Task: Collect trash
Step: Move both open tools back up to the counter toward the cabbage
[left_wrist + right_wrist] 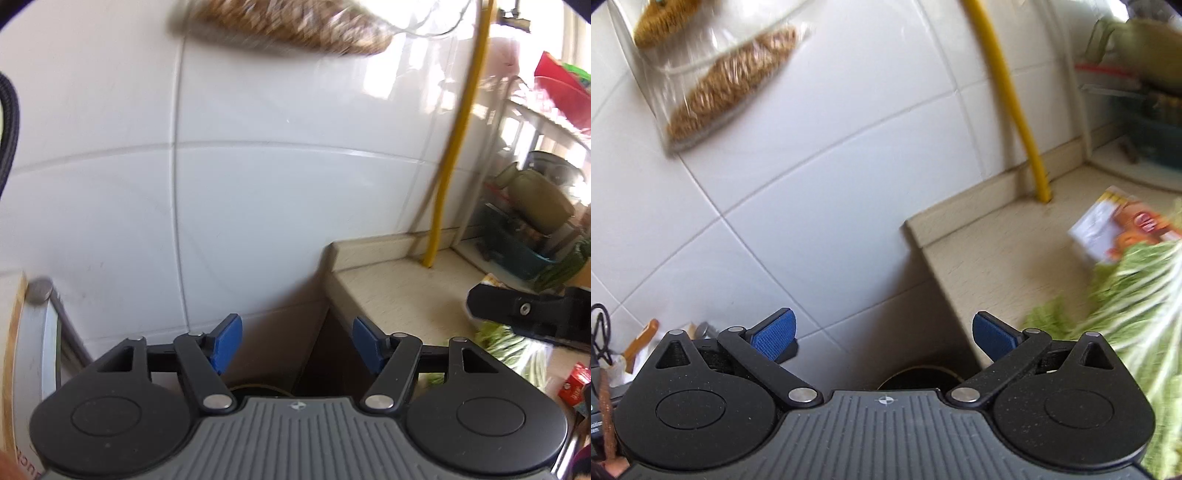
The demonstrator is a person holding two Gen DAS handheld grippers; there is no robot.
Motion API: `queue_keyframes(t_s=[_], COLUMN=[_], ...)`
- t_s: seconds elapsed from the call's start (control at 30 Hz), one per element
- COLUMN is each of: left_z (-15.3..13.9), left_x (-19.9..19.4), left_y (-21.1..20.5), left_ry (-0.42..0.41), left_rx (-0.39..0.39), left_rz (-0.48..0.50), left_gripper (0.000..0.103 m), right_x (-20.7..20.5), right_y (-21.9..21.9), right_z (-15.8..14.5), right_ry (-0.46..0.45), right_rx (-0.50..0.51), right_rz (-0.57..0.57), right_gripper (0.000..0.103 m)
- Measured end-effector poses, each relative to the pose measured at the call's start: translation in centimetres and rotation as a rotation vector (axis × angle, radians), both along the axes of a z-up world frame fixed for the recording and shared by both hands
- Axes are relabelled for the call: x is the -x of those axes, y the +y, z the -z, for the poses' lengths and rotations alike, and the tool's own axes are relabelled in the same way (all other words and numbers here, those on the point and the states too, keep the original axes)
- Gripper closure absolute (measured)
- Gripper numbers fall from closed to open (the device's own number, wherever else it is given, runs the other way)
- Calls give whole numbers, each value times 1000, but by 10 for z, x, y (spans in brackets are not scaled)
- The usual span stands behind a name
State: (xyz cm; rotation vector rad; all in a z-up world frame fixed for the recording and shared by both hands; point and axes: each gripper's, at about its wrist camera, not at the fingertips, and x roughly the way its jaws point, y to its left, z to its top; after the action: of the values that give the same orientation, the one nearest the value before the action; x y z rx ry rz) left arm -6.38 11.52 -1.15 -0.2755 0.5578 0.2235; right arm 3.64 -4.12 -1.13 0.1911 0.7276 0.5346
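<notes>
Writing: none legible in either view. The printed carton on the counter shows orange, red and yellow artwork with a red oval logo, too blurred to read. A small red box at the lower right of the left wrist view carries white marks, also unreadable. Partial letters on a panel at the bottom left edge of that view cannot be made out.

Left gripper: blue pads spread wide apart, nothing between them, pointing at the white tiled wall and the dark gap beside the counter end. Right gripper: jaws likewise spread, empty, aimed at the same corner.

Task items: the carton lies on the counter, partly under the leafy greens, near the yellow pipe that meets the countertop at the wall. A dark round rim, possibly a bin, shows just past the right gripper's body, below the counter end; cannot confirm.

Left view only: the right gripper's black body over the counter, the red box, a red basin on a rack.

Right view only: a clear bag of brown grain hanging on the wall seen whole, the carton's face, clutter at the lower left with an orange-handled tool.
</notes>
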Motion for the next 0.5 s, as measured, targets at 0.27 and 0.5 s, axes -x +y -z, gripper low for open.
queue_keyframes(t_s=[0.27,0.5], left_z=[-49,-43], left_x=[13,0], left_y=[-41,-82], left_ry=[-169,-116], left_rx=[-58,-67], left_rz=[98,213], left_gripper=[18,18], right_x=[78,96], right_y=[-46,-104], right_z=[-98,-47], right_ry=[-515,-274], right_rx=[162,108], right_rz=[176,344], right_gripper=[0,0])
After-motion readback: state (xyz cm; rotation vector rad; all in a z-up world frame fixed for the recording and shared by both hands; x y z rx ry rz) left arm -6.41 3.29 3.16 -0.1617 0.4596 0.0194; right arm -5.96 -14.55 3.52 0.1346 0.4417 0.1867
